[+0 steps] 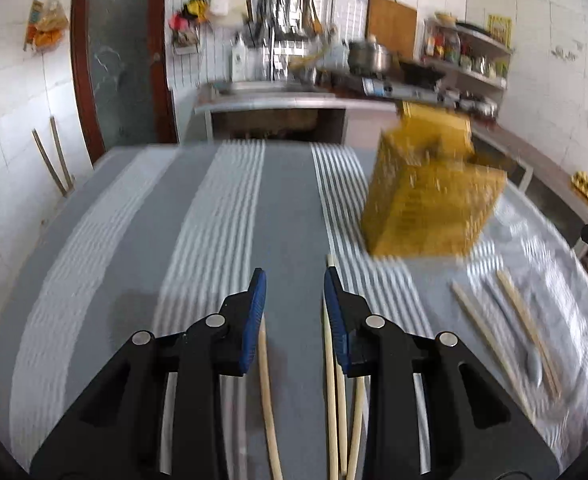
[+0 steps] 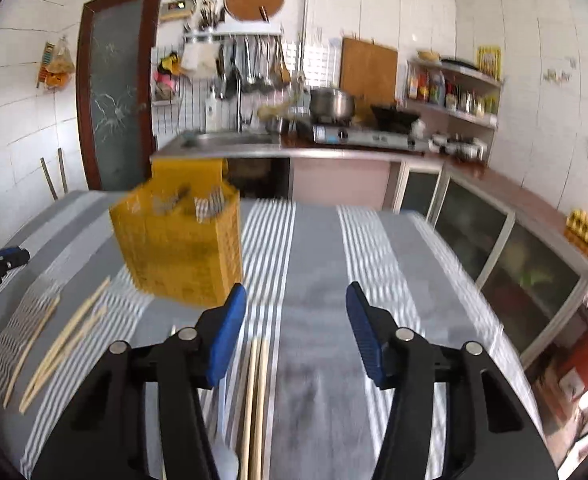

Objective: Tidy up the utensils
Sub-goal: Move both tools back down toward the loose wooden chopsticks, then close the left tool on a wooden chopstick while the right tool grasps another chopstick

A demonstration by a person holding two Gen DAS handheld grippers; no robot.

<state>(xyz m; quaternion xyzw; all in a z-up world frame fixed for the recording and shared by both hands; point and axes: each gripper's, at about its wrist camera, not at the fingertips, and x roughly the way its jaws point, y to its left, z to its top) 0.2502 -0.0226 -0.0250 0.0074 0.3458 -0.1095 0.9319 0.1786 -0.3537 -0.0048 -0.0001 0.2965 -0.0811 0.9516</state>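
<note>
A yellow mesh utensil basket (image 1: 430, 196) stands on the striped tablecloth; in the right wrist view the basket (image 2: 182, 248) holds several metal utensils. My left gripper (image 1: 294, 292) is open and empty above pale chopsticks (image 1: 268, 396) lying under its fingers. More chopsticks (image 1: 490, 344) and a grey spoon (image 1: 532, 364) lie to its right. My right gripper (image 2: 296, 312) is open and empty above a pair of chopsticks (image 2: 256, 400). Several chopsticks (image 2: 60, 344) lie to its left. The left gripper's tip (image 2: 2, 260) shows at the left edge.
The table is covered with a grey and white striped cloth (image 2: 318, 248). Behind it are a kitchen counter with sink (image 2: 230, 140), stove (image 2: 362, 134) and shelves. Low cabinets (image 2: 494, 232) run along the right side of the table.
</note>
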